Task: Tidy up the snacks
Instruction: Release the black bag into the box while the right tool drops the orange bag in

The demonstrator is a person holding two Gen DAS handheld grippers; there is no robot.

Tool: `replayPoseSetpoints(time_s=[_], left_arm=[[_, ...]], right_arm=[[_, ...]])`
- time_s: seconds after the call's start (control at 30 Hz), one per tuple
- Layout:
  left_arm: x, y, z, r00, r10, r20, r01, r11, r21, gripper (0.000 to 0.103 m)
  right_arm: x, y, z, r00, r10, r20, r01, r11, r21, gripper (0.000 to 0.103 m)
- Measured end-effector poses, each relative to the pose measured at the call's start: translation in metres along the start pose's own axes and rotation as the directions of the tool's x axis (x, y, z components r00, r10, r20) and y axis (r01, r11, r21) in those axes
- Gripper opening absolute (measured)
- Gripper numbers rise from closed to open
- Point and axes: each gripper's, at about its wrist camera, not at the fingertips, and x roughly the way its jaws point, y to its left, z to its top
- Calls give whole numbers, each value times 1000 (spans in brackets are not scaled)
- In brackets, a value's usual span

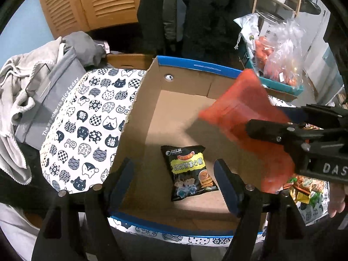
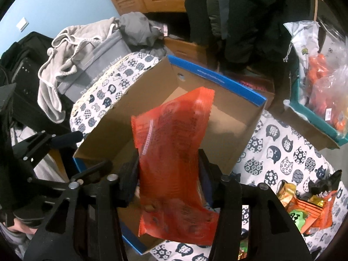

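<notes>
One cardboard box (image 1: 152,117), one black snack packet (image 1: 189,171) inside it, one orange snack packet (image 2: 171,158), two grippers, left (image 1: 174,187) and right (image 2: 167,187), one cat-print cloth (image 1: 87,117), one teal bin (image 2: 315,119), one heap of loose snacks (image 2: 304,208)

Dim, cool indoor light, brightest on the patterned cloth (image 1: 87,117) left of the left gripper (image 1: 174,184). Soft shadow across the cardboard box (image 1: 152,100) floor ahead of its fingers. Heavy motion blur on the orange packet (image 2: 171,152) between the right gripper (image 2: 169,184) fingers. Strong fisheye bending and black vignette at every edge. Slight glare on the clear bag (image 1: 282,52), far right.
</notes>
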Motion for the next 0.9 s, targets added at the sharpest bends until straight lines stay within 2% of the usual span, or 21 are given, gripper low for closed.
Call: replayPoseSetpoints(time_s=[0.13,0.37,0.7,0.9], left_arm=[[-3,-6,2,1000,-10,4,10,1000,8,77],[-7,-21,4,999,-31,18,30,999,30,77],[-8,-53,8,995,-97,2,97,994,59,77],[-11,-78,9,994,-107,5,106,989,100,77]], right_arm=[[-9,-3,-2,1000,-15,26,15,1000,-1,69],[-33,-22,-11,996,-64,65,62,998,32,80],[-64,-50,-38,986,-150,75,147,988,53,81],[-84,-72,-58,980,-184,79,177,980,87,81]])
